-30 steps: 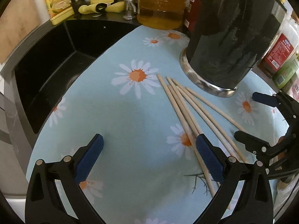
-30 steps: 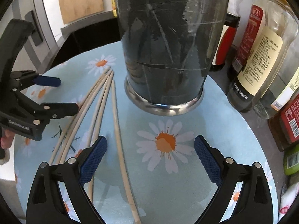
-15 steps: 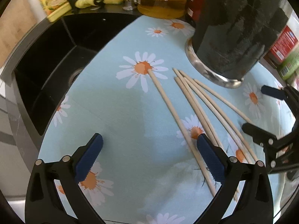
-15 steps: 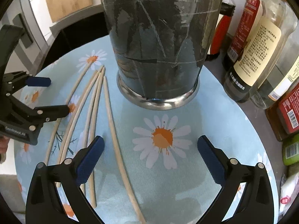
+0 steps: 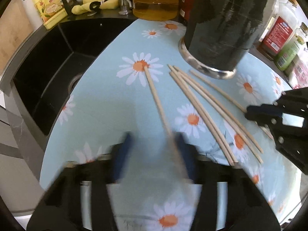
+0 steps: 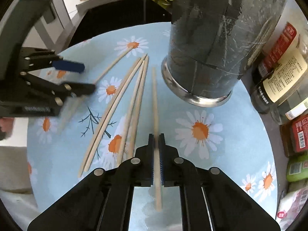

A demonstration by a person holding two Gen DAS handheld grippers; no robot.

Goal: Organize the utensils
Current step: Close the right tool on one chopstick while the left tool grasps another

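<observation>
A moment ago both tools were wide open. Now the left tool (image 5: 154,154) is closing around one chopstick (image 5: 154,94), blurry. The right tool (image 6: 156,154) is shut tight on another chopstick (image 6: 155,96). Four more chopsticks (image 6: 123,104) lie between them on the daisy cloth (image 6: 192,115), near the dark holder (image 6: 217,38). A black sink (image 5: 57,57) sits left.

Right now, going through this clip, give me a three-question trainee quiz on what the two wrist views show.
1. True or false: the right gripper is shut on a chopstick.
2. What lies beside the daisy mat, on the left of the left wrist view? A) black sink B) stove C) dish rack
3. Fill in: a lone chopstick runs between the closing pads of the left gripper, its far tip on a ____ print.

Key: 1 true; 2 A, the black sink; 3 daisy.
</observation>
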